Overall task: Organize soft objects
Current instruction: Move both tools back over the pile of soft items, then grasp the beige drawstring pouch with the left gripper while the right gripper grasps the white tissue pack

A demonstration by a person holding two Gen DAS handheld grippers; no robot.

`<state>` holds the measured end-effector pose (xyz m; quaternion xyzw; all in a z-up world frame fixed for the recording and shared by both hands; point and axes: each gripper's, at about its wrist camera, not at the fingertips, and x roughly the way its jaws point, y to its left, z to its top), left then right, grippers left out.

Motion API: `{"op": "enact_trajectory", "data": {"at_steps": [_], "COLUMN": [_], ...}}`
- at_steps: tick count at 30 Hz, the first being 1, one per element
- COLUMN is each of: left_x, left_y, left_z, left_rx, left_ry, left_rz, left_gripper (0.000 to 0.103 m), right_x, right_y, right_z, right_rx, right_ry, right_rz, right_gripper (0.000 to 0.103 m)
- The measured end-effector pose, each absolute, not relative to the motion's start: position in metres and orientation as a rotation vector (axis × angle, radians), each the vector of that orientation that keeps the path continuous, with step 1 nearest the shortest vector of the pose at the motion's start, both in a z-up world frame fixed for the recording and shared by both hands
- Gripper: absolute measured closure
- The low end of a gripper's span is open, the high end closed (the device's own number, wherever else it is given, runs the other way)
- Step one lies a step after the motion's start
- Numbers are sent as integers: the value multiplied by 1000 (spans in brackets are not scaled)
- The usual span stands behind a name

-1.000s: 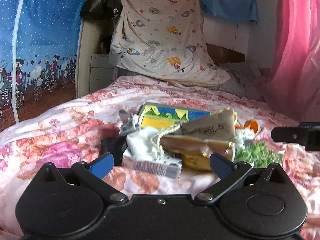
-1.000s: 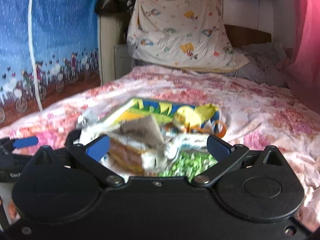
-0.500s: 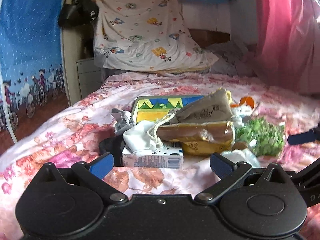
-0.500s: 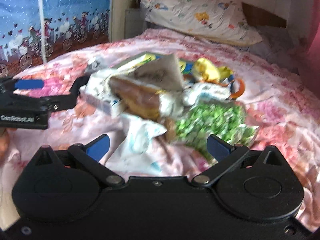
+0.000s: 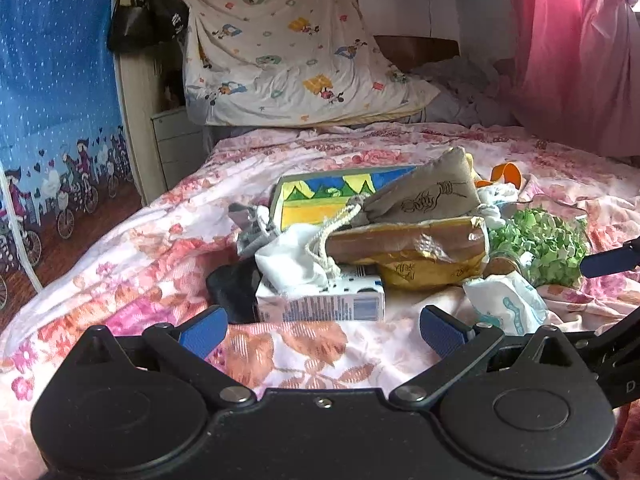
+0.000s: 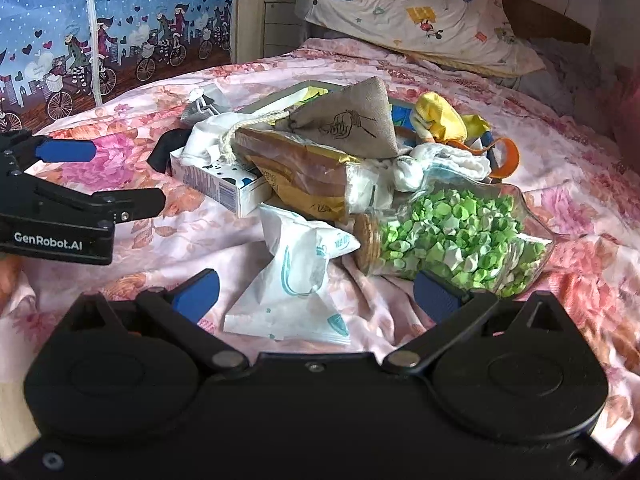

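Hovering low over the pink floral bedspread (image 6: 560, 128), the left hand-held gripper (image 5: 322, 326) has its blue-padded fingers spread and empty, just short of a white cardboard carton (image 5: 320, 302). Piled behind lie a white drawstring cloth pouch (image 5: 290, 260), a grey linen sachet (image 6: 348, 120) and a gold foil packet (image 6: 304, 176). The right hand-held gripper (image 6: 316, 292), also spread and empty, straddles a white plastic sachet (image 6: 296, 276), beside a clear jar of green paper stars (image 6: 452, 236).

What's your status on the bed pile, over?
Left gripper open, empty, short of the carton. Right gripper open around the white packet, not closed. Soft pouch tops the pile; glass jar crowds the right finger.
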<state>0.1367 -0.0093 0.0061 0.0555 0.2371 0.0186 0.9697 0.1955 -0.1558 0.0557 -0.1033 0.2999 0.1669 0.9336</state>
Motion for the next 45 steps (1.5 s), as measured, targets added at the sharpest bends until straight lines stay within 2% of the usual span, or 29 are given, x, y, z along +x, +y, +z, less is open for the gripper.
{"op": "enact_trajectory", "data": {"at_steps": [9, 19, 22, 26, 32, 40, 43, 45], "left_x": [157, 188, 209, 231, 265, 300, 306, 309], "left_y": [-25, -30, -34, -43, -60, -74, -75, -77], "left_z": [8, 19, 26, 35, 42, 40, 38, 35], "left_rx": [235, 317, 402, 469, 514, 540, 535, 532], "left_ry": [411, 348, 352, 324, 332, 463, 482, 501], "left_rz": [-16, -231, -293, -341, -406, -490, -512, -524], "left_gripper": [1, 2, 6, 8, 16, 25, 36, 52], "right_x": [204, 209, 211, 214, 218, 222, 222, 221], "right_y": [-167, -164, -162, -161, -161, -161, -161, -160], "right_z": [50, 46, 44, 44, 43, 39, 37, 36], "right_rx": [-128, -120, -120, -119, -105, -92, -83, -86], "right_ry": [624, 612, 615, 610, 604, 612, 613, 610], "right_rz": [315, 329, 334, 340, 339, 341, 343, 346], "right_gripper": [3, 27, 35, 43, 48, 49, 49, 49]}}
